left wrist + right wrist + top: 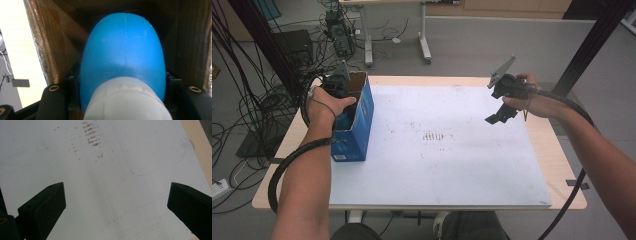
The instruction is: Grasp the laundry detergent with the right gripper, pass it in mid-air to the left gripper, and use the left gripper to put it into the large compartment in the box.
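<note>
At the worktop's far left corner, the left hand-held gripper (343,102) clamps a blue bottle (122,55) inside the box (357,131), while the right hand-held gripper (116,207) hangs wide open, empty.

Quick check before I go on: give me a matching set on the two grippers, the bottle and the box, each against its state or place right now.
1 left gripper
2 right gripper
3 blue bottle
4 blue box

a jaws wide apart above the white mat
b stands at the mat's left edge, top open
c shut on the bottle
d inside the box

Pairs: 1-c, 2-a, 3-d, 4-b
</note>
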`<state>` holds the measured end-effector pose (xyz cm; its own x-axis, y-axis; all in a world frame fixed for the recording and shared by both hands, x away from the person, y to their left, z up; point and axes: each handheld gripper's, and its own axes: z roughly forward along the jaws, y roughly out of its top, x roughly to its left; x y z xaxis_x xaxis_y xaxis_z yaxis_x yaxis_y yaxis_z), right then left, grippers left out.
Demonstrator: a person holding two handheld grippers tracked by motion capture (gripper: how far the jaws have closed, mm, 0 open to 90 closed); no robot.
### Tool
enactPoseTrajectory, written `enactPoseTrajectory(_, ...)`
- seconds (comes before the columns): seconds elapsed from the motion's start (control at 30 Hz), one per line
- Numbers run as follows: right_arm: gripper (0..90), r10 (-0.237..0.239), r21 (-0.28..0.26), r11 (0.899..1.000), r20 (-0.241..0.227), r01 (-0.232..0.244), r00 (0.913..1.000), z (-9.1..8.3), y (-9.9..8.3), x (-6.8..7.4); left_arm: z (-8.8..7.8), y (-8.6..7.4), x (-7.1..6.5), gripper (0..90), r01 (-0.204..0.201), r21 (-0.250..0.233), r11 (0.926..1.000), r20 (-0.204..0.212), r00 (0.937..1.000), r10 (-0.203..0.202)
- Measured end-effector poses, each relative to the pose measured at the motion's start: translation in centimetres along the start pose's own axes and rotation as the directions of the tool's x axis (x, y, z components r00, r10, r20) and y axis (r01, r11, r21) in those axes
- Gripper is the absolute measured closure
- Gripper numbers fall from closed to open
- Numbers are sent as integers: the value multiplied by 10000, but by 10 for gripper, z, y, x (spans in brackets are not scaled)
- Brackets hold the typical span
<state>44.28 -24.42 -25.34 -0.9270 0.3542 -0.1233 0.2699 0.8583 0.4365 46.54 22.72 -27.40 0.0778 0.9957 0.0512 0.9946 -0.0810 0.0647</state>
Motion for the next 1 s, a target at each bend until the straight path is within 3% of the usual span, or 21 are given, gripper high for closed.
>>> enactPoseTrajectory(1.0,18,-57,-39,10000,85,57,9999,-3,3,0,0,1,0,373,-4,7,10000,-18,10000,4)
